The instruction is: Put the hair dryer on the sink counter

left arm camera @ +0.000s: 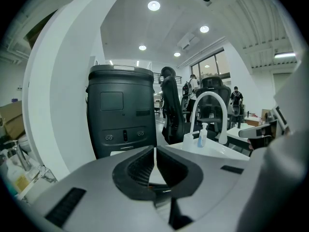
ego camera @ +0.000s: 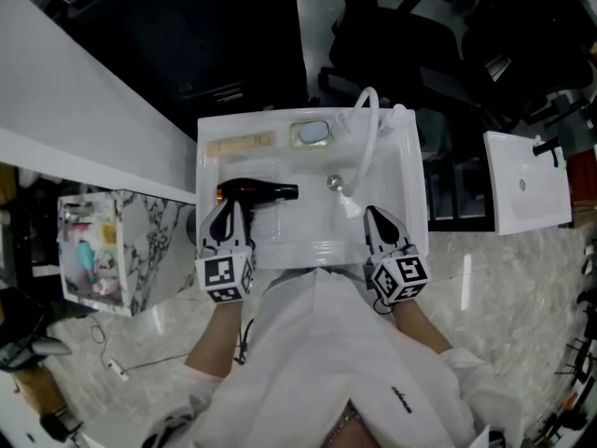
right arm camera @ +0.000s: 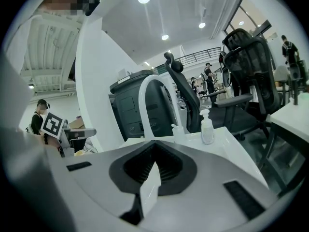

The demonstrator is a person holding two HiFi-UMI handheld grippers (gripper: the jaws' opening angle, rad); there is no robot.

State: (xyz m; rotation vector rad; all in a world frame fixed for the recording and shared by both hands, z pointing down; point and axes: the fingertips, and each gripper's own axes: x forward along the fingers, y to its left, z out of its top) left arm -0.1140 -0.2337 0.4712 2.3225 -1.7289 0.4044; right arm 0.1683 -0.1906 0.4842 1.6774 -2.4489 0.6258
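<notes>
Hair dryer (ego camera: 254, 191) lying crosswise on sink (ego camera: 415, 185); narrow end points right

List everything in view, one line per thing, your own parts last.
sink counter: one, white, centre, in front of the person
hair dryer: one, black, lying on the sink counter's left side
faucet: one, white, arching over the basin
pump bottles: two, pale, at the sink's back edge
second sink: one, white, right
office chairs: several, black, beyond the sink
storage box: one, marbled, left
left gripper: grey-black, shut, empty
right gripper: grey-black, shut, empty
</notes>
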